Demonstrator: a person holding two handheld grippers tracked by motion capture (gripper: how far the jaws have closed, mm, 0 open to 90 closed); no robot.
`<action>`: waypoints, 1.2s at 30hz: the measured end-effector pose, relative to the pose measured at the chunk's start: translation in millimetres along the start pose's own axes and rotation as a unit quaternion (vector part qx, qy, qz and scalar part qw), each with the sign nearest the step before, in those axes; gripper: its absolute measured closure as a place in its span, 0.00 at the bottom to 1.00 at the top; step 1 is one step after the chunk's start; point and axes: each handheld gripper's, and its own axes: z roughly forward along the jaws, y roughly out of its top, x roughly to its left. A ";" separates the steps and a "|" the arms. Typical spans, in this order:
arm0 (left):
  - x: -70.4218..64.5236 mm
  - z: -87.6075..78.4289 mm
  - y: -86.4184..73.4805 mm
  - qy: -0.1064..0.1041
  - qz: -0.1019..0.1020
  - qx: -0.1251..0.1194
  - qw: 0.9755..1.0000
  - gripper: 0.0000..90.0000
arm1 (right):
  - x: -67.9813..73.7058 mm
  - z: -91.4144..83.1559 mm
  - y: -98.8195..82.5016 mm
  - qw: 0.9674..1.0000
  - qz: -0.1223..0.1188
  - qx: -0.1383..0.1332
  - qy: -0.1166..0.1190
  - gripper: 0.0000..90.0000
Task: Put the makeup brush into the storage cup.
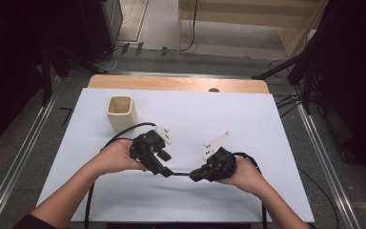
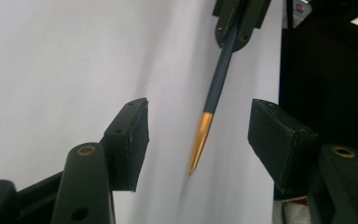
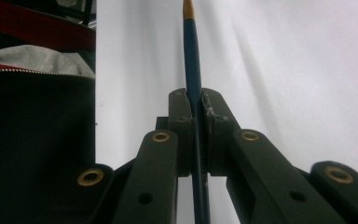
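Dark room, grey floor [image 1: 24,157] around the tabletop, metal rails [image 1: 21,152] running up both sides of the high view, black stands and cables at upper left and upper right, a pale wood cabinet [image 1: 286,19] at top right. Tabletop [image 1: 181,83] fills the centre of the frame: wood edge at the far side, covered by a plain white sheet [image 1: 248,124], matte, with soft shadows. Cream square-ish cup [image 1: 121,112] stands upright on the sheet at upper left of centre, well apart from both hands. Forearms enter from the bottom corners. Left claw [image 1: 166,171] sits low centre-left, jaws wide, pads not touching anything; the pen tip hangs between them in the left gripper view. Right claw [image 1: 194,175] low centre-right, jaws clamped tight on the pen [image 3: 192,60], a dark blue barrel with orange-gold tip [image 2: 200,140], held level between the two claws just above the sheet.
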 end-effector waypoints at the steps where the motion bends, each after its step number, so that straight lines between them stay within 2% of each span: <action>1: 1.1 -0.4 -1.5 0.002 -0.005 -0.006 1.000 0.42 | 0.1 -1.6 -1.2 1.000 0.003 0.000 -0.004 0.94; 4: 4.0 -2.4 -4.6 0.008 -0.014 -0.008 1.000 0.41 | 0.4 -5.0 -4.8 1.000 0.010 -0.002 -0.013 0.94; 8: 7.7 -5.3 -9.5 0.011 -0.034 -0.024 0.999 0.39 | 0.0 -8.9 -9.8 1.000 0.020 -0.007 -0.017 0.94; 14: 11.9 -6.7 -18.1 0.028 -0.054 -0.041 0.997 0.38 | 0.5 -12.5 -15.4 0.999 0.035 -0.010 -0.029 0.94; 16: 12.4 -7.5 -19.7 0.035 -0.057 -0.037 0.997 0.38 | 0.7 -13.8 -17.1 0.999 0.041 -0.010 -0.032 0.94; 28: 12.6 -6.1 -31.0 0.032 -0.073 -0.060 0.995 0.37 | 4.1 -24.0 -29.1 0.996 0.066 -0.020 -0.054 0.94; 33: 11.4 -3.5 -35.1 0.035 -0.074 -0.062 0.995 0.36 | 6.1 -26.6 -32.8 0.994 0.088 -0.025 -0.065 0.94; 36: 10.6 -2.9 -38.4 0.040 -0.079 -0.068 0.994 0.35 | 8.1 -26.6 -34.0 0.992 0.099 -0.028 -0.074 0.94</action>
